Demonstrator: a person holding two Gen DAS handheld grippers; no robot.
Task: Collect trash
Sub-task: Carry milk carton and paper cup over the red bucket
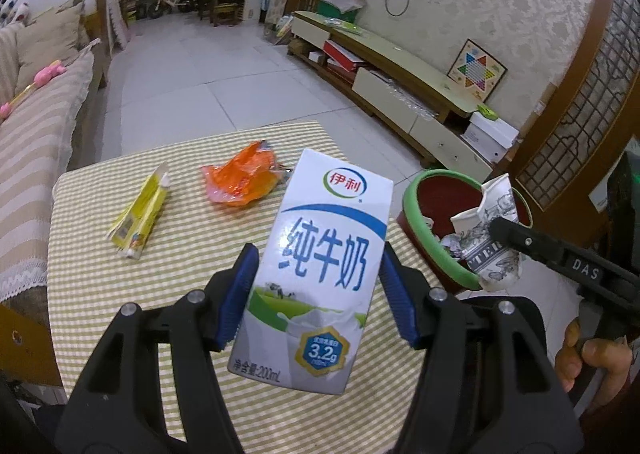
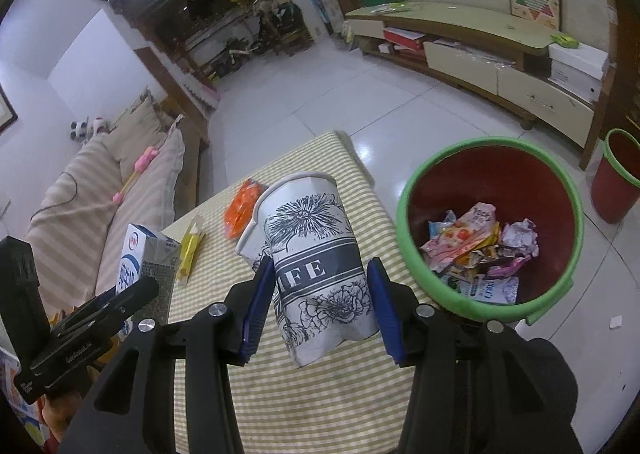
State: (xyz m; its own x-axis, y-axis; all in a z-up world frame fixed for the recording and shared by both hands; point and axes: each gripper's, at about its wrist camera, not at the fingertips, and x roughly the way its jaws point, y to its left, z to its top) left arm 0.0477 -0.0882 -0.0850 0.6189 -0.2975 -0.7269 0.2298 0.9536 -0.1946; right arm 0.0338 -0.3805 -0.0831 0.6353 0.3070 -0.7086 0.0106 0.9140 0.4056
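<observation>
My left gripper (image 1: 318, 296) is shut on a white and blue milk carton (image 1: 320, 254) and holds it above the striped table (image 1: 120, 294). My right gripper (image 2: 318, 304) is shut on a crushed paper cup (image 2: 316, 266) with black flower print, held above the table's right edge. In the left wrist view the cup (image 1: 490, 230) hangs at the rim of the red trash bin with a green rim (image 1: 432, 238). The bin (image 2: 488, 230) holds several wrappers. An orange wrapper (image 1: 242, 177) and a yellow wrapper (image 1: 138, 213) lie on the table.
A striped sofa (image 1: 36, 157) stands left of the table. A low TV cabinet (image 1: 400, 81) runs along the far right wall. A second red bin (image 2: 618, 177) stands on the tiled floor (image 2: 320, 93) at the right.
</observation>
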